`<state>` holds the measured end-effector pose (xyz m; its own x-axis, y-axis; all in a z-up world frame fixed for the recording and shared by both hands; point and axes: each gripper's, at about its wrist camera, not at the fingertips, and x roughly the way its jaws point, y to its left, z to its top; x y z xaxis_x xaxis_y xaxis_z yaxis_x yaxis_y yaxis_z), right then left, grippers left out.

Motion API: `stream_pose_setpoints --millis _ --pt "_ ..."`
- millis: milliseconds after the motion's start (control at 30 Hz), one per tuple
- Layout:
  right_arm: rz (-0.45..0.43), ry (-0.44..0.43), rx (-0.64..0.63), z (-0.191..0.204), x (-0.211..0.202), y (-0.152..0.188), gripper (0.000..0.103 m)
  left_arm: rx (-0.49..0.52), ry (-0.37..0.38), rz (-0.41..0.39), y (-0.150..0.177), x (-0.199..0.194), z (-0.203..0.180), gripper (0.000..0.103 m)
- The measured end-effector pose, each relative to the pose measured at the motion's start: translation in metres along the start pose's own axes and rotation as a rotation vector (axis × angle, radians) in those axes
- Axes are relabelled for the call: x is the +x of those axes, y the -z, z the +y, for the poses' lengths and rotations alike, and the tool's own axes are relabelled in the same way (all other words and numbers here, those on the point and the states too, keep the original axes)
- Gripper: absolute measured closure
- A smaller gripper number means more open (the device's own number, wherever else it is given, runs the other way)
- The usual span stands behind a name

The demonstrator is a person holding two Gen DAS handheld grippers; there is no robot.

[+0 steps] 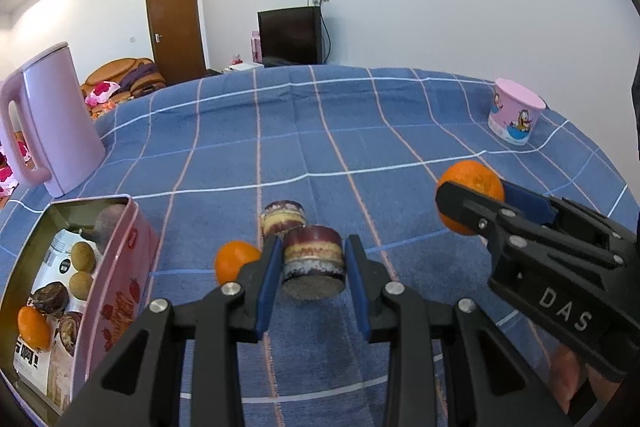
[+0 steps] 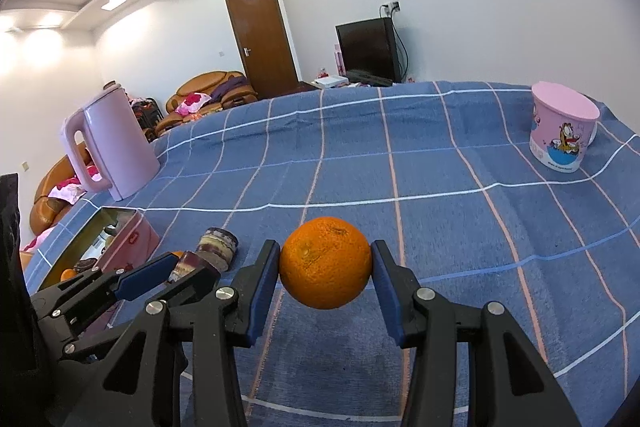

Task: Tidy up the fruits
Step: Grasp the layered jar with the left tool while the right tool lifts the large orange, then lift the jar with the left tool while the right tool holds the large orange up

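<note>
Left wrist view: left gripper (image 1: 312, 263) pinches a layered cake (image 1: 313, 261) just above the cloth (image 1: 360, 131), the open tin (image 1: 120, 267) near its left. Carry it level over the rim.

Right wrist view: right gripper (image 2: 325, 267) clamps an orange (image 2: 325, 262) off the cloth; hold firm, it may roll.

A soft, matt woven cloth (image 2: 440, 227) covers the desk. The orange (image 2: 325, 263) has dimpled, faintly shiny peel. The tin (image 1: 120, 267) looks like glossy printed metal, the kettle (image 1: 60, 123) smooth matt plastic, the mug (image 2: 560, 135) glazed.
</note>
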<state>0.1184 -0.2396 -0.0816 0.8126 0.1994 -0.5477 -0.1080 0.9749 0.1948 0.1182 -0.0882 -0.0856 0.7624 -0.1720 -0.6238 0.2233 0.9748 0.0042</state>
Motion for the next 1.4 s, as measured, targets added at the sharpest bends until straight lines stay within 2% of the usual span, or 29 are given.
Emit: stream_pose_setpoints --millis 233,1400 --pt "-0.032 -0.008 -0.017 0.004 -0.006 0.001 0.055 0.001 -0.012 -0.047 0.0 -0.009 0.0 0.069" --pt "-0.179 0.009 -0.081 0.015 -0.033 0.005 0.055 -0.024 -0.055 -0.188 0.005 -0.035 0.005 0.069"
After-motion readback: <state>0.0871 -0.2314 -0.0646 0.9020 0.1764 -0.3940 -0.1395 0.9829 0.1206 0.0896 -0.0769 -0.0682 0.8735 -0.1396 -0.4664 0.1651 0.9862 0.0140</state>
